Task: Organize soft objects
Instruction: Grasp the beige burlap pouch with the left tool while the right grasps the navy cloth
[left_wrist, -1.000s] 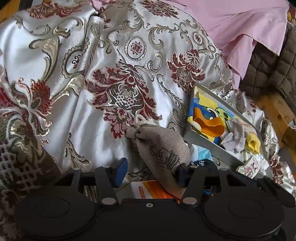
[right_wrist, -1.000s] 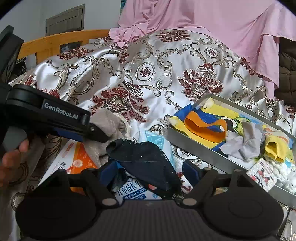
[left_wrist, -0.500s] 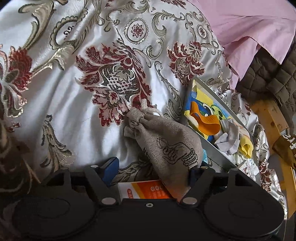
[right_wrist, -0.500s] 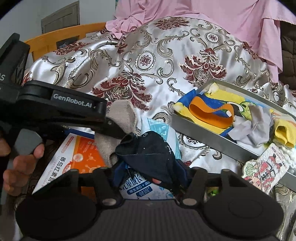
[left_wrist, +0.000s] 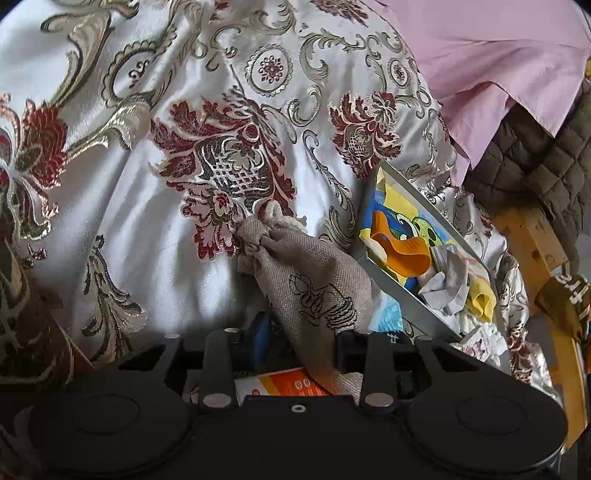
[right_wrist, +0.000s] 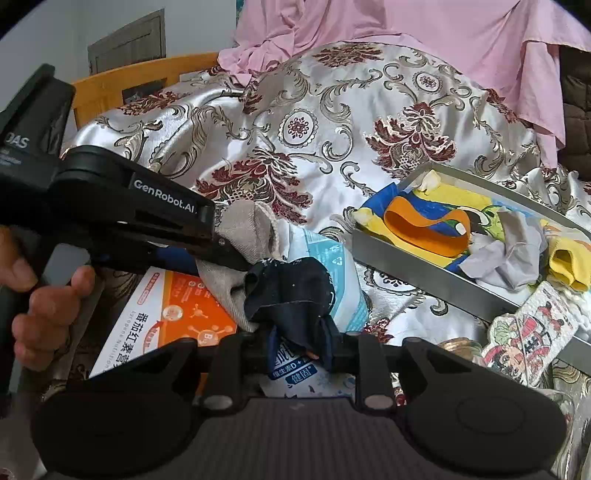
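A beige burlap drawstring pouch (left_wrist: 314, 284) with a black print lies on the patterned quilt. My left gripper (left_wrist: 301, 341) has closed in on its lower end; it also shows in the right wrist view (right_wrist: 242, 236). My right gripper (right_wrist: 301, 343) is shut on a dark navy cloth (right_wrist: 291, 291) lying over packets. A grey metal tray (right_wrist: 424, 273) to the right holds a yellow-blue cartoon cloth (right_wrist: 424, 221), a grey sock (right_wrist: 506, 254) and a yellow sock (right_wrist: 565, 262).
An orange-and-white box (right_wrist: 166, 317) and a light blue packet (right_wrist: 332, 266) lie under the cloths. A cartoon card (right_wrist: 528, 332) lies by the tray's near rim. A pink sheet (right_wrist: 406, 22) and a wooden bed frame (left_wrist: 532, 236) border the quilt.
Both grippers' jaws have narrowed: the left around the burlap pouch, the right onto the navy cloth. The left gripper moved forward and right over the pouch.
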